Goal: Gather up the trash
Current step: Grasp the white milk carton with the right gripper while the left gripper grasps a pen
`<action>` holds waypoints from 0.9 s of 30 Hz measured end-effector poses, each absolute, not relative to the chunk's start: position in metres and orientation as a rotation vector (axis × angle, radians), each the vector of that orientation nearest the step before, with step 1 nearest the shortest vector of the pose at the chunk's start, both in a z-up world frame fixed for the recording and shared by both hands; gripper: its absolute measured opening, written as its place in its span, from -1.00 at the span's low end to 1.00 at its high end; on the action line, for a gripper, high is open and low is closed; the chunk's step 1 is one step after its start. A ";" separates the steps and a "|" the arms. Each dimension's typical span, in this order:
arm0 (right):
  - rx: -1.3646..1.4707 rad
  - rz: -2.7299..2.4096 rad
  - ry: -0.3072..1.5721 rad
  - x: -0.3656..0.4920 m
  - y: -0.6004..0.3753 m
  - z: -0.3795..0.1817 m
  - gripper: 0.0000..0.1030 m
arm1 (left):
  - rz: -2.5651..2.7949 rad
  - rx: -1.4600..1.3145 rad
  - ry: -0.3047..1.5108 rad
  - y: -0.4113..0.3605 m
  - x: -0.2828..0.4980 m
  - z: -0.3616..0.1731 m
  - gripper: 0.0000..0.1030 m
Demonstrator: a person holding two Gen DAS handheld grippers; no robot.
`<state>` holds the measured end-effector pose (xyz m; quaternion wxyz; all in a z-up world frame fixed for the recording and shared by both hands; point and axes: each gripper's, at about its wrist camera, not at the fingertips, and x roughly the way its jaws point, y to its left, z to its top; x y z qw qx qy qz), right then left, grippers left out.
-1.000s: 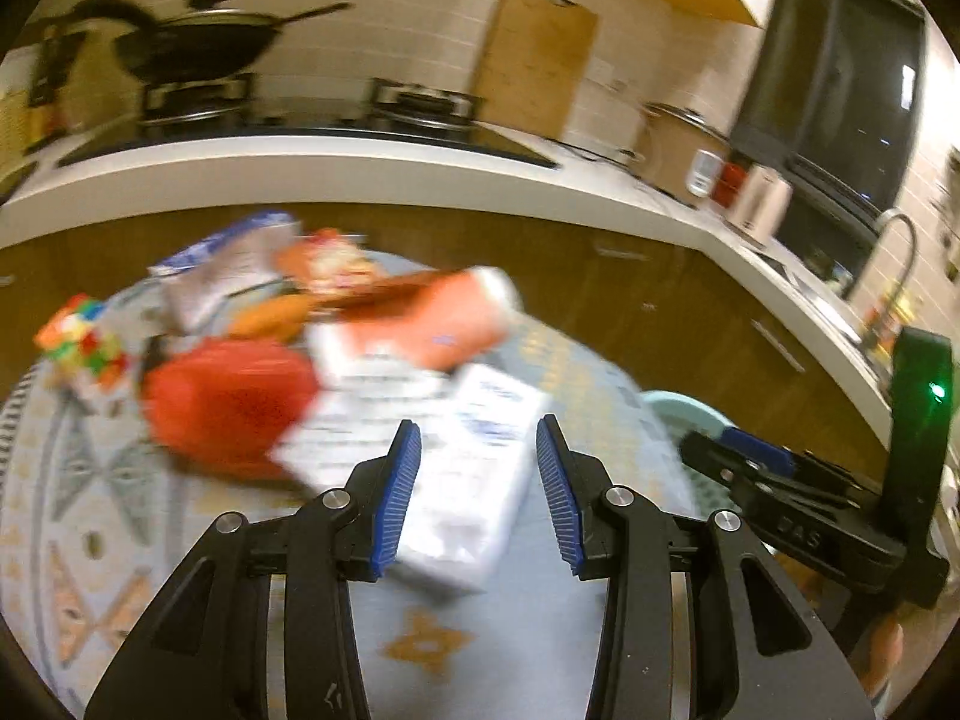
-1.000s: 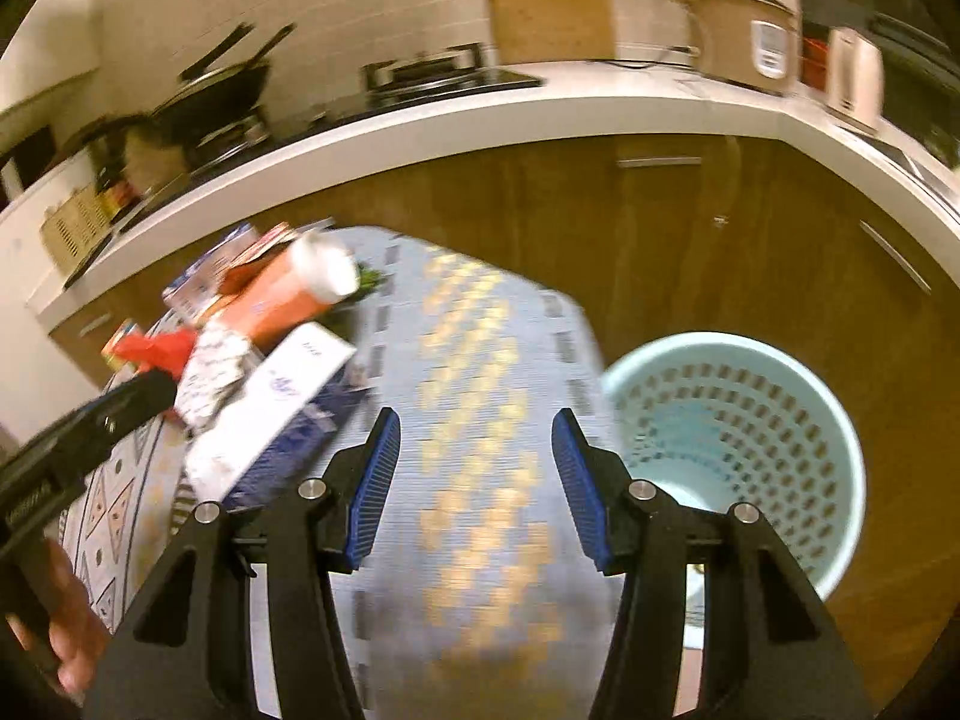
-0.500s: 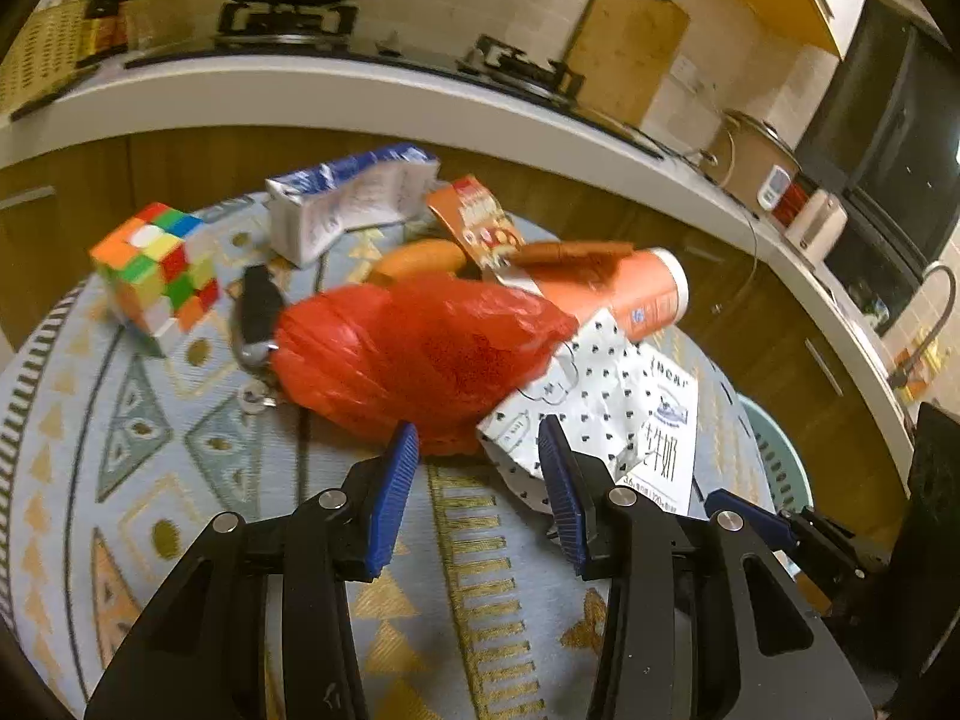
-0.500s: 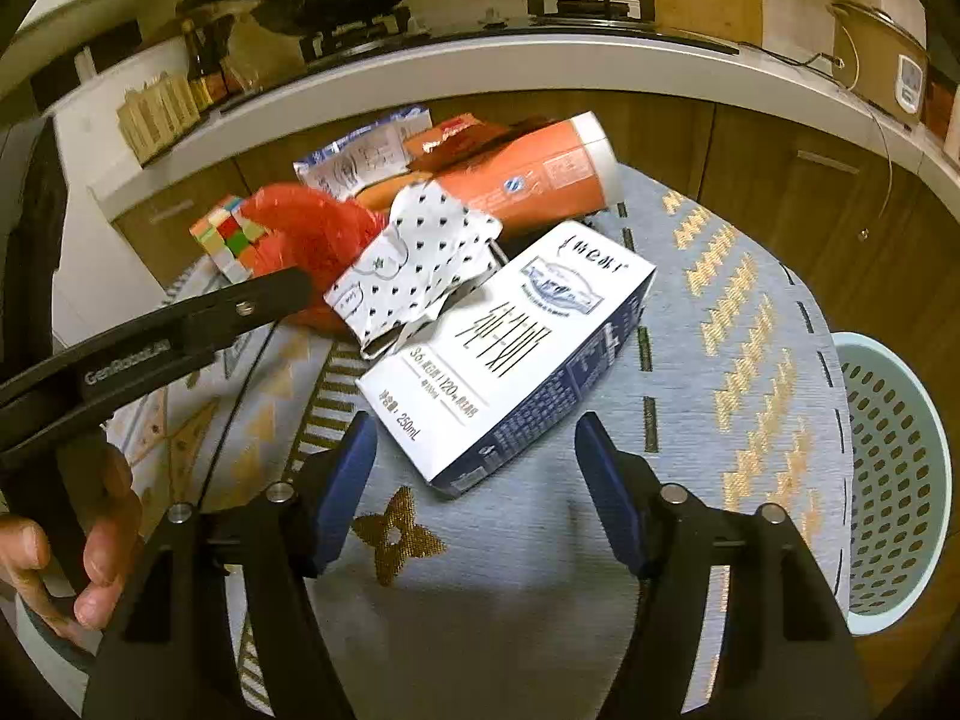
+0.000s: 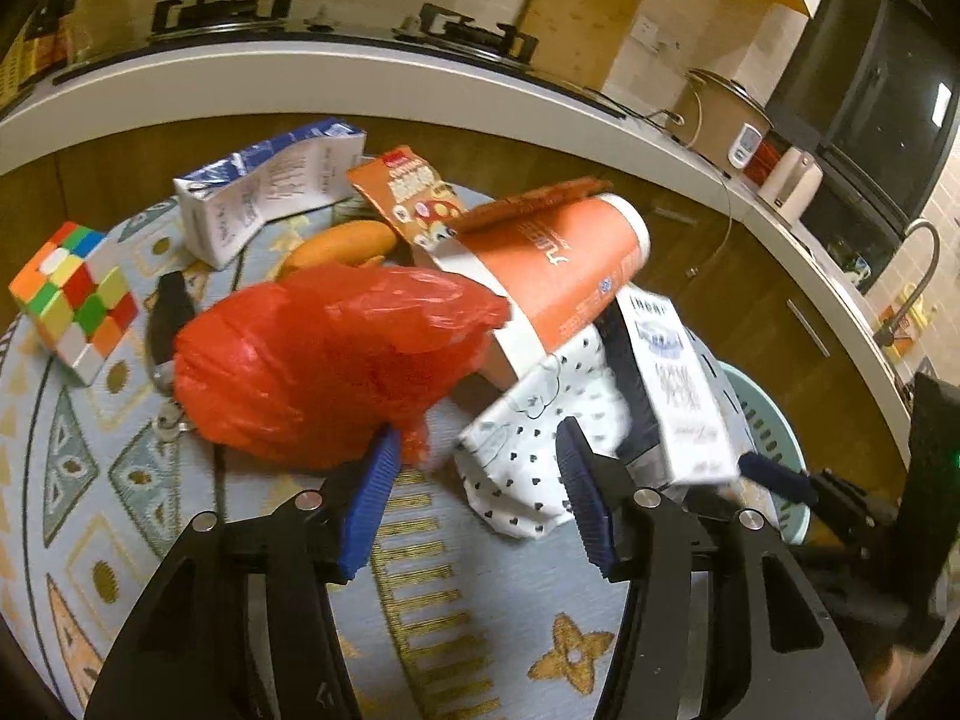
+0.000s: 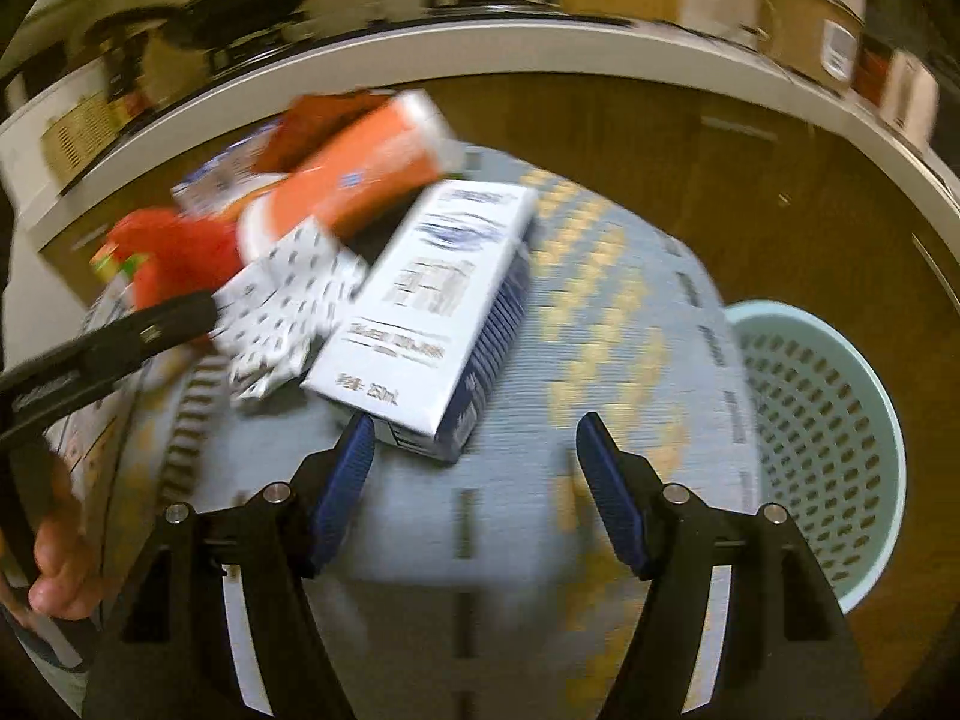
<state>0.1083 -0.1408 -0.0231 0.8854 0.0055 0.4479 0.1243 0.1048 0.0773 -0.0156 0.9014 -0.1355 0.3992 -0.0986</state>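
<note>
A pile of trash lies on the patterned round table (image 5: pixel 78 480): a red plastic bag (image 5: pixel 324 360), an orange paper cup (image 5: pixel 558 276), a spotted white wrapper (image 5: pixel 522 468) and a white-and-blue milk carton (image 6: pixel 444 300). My left gripper (image 5: pixel 474 450) is low over the table with its jaws opening. Its left pad touches the bag's edge, and the wrapper's corner lies between the tips, unpressed. My right gripper (image 6: pixel 477 429) stands open, with the carton's near end just ahead of its tips. A pale green perforated basket (image 6: pixel 822 432) stands on the floor to the right.
Behind the pile lie a second carton (image 5: pixel 270 192), a snack packet (image 5: pixel 414 192) and an orange oblong item (image 5: pixel 342 243). A Rubik's cube (image 5: pixel 72 294) and black key fob (image 5: pixel 168 312) sit at left. A curved kitchen counter (image 5: pixel 360 78) rings the table.
Both grippers have come down and closer to the pile. The left jaws have spread wider. The right jaws widened earlier and have stayed wide, now nearer the carton's end.
</note>
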 end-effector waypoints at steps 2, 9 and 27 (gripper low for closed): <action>0.031 0.229 0.936 0.113 -0.153 -0.024 0.28 | -0.219 -0.265 0.832 0.072 0.107 -0.017 0.01; 0.083 0.224 0.903 0.116 -0.172 -0.014 0.28 | -0.267 -0.253 0.861 0.060 0.127 -0.026 -0.01; 0.118 0.264 0.924 0.117 -0.178 -0.008 0.45 | -0.260 -0.242 0.855 0.042 0.103 -0.031 -0.99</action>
